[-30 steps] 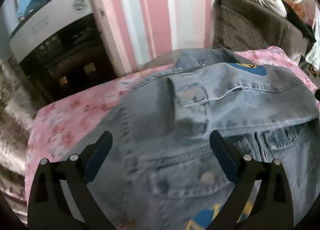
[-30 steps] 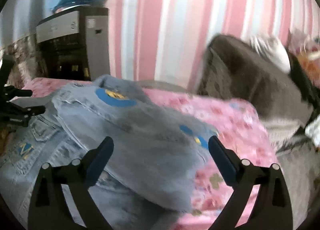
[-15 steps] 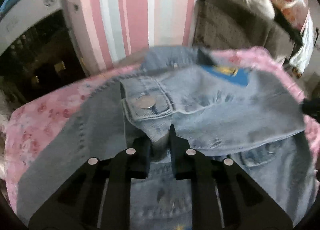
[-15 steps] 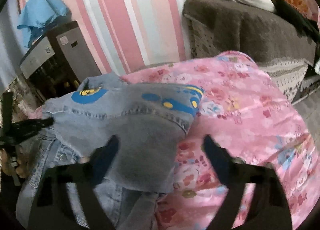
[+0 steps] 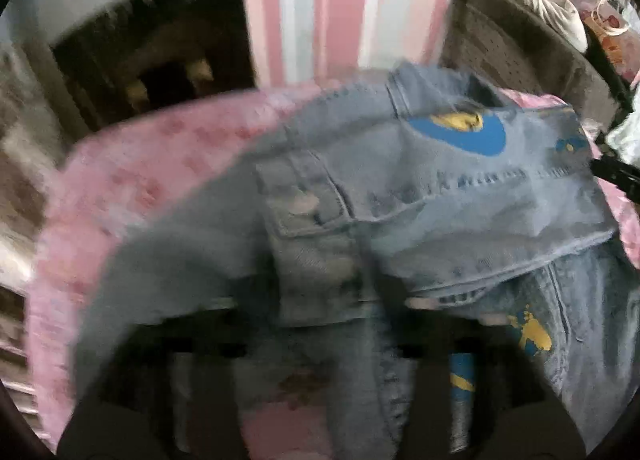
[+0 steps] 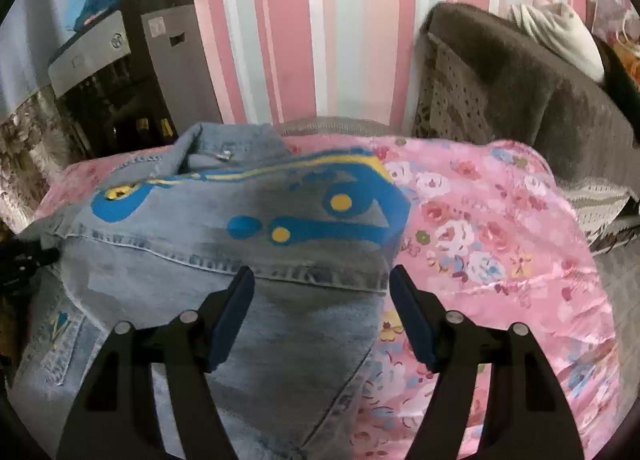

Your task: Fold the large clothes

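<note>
A light blue denim jacket with blue and yellow painted patches lies partly folded on a pink floral bedspread. In the right wrist view my right gripper is open, its fingers straddling the folded jacket panel just below the seam. In the left wrist view the jacket is motion-blurred, and my left gripper is a dark smear low in the frame with a fold of denim and a buttoned cuff between its fingers; how its jaws stand is not readable. The left gripper's tip shows at the left edge of the right wrist view.
A pink and white striped wall runs behind the bed. A dark cabinet with a grey appliance stands at the back left, blue cloth on top. A brown sofa with a white bundle stands at the back right.
My left gripper went from open to shut on a denim fold and is now moving fast, blurred. My right gripper narrowed its opening and moved onto the folded panel; more painted patch shows.
</note>
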Motion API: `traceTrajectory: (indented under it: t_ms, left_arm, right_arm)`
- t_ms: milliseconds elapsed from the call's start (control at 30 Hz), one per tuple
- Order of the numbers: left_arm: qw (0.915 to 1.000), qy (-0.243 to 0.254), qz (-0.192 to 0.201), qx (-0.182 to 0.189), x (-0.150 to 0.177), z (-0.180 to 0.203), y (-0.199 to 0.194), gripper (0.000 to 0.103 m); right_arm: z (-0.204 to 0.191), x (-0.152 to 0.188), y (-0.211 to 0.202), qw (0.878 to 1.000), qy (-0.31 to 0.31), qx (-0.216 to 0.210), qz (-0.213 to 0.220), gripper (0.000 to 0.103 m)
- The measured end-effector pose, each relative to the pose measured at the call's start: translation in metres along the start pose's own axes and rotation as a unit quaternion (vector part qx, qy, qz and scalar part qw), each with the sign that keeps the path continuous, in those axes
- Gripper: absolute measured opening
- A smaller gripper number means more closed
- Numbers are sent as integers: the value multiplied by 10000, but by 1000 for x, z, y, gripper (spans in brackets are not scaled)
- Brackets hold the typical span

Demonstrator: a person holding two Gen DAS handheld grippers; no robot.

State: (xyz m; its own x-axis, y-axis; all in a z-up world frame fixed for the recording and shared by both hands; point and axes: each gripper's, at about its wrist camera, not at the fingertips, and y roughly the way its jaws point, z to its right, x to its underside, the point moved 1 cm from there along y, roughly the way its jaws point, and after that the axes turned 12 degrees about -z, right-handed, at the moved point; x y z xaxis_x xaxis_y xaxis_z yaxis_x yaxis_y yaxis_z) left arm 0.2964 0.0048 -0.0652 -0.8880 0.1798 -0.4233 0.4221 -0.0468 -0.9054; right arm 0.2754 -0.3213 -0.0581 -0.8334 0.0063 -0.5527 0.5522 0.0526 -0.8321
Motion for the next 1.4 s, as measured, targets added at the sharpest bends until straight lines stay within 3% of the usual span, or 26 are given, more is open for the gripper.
traceTrajectory:
  t_ms: [67,133,167,267,500,567,767,1000,1167,1300,1400]
  left_arm:
    - [9983,60,458,-369,-4,-3,-23,98]
    - [9974,81,607,-379,-11,-5,-36,98]
    - [9977,59,618,-282,-17,-6,-39,98]
    - [9988,-48,493,55,-39,-4,-27,98]
    - [9983,-75,-72,574,-50,24,21,97]
    - [9988,-1,-212,433,-52,30,35,95]
    - [9975,286,-634,141,-60,36,67,95]
    - [9963,313,-788,148,-68,32,74,99]
    - [9983,348,-404,243,-49,31,39,97]
    - [9983,421,-107,390,-24,32,17,98]
    - [9975,385,-282,517,-13,32,22,98]
  right_arm:
    - [1,-2,-13,9999,-24,-14,156,71]
    - [3,-9,-24,9992,-35,-183,341,73]
    - [3,-12,-25,9988,-47,-301,388,79]
    - [-3,-23,-19,9985,-153,-276,455,83]
    - [-23,-32,10,9975,-545,-308,316,83]
    - [-28,-38,24,9974,-685,-139,148,83]
    - [-10,-51,69,9968,-555,-228,-525,78]
    - [-16,-50,74,9952,-751,-167,-612,80]
    - [-13,-29,21,9933,-669,-915,-241,84]
    - [-23,10,-10,9918,-987,-815,-7,85]
    - [-25,34,2,9908,-1076,-744,-334,86]
